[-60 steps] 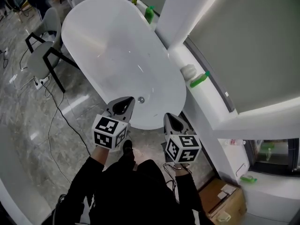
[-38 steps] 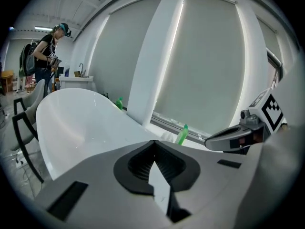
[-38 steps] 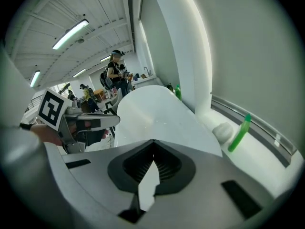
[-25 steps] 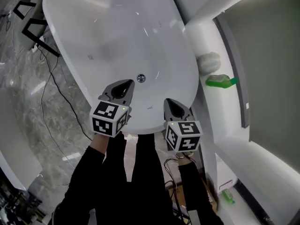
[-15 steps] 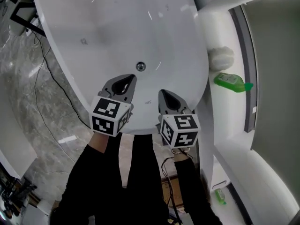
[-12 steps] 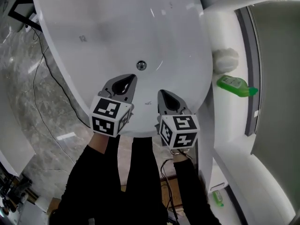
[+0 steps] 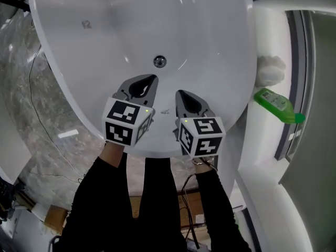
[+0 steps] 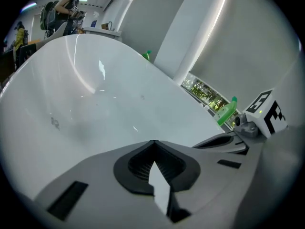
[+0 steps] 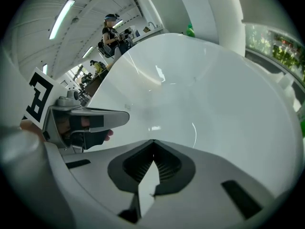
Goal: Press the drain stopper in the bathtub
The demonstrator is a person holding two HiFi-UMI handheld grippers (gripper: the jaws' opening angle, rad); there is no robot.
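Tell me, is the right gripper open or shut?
Shut: the right gripper has its jaw tips touching, with nothing held between them.

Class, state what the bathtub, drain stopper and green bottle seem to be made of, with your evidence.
Bathtub: probably glossy white acrylic or enamel; it shows sharp light streaks.
Drain stopper: polished metal, perhaps chrome; a small, silvery, shiny disc.
Green bottle: probably plastic; bright uniform green, moulded shape.

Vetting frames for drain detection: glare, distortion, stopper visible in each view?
Head view: sharp; faint glare streaks on the glossy white oval bathtub; round metal drain stopper plain. Left gripper view: fisheye bend, black corners, bright streaks on the bathtub, no stopper showing. Right gripper view: same, plus a curved highlight.
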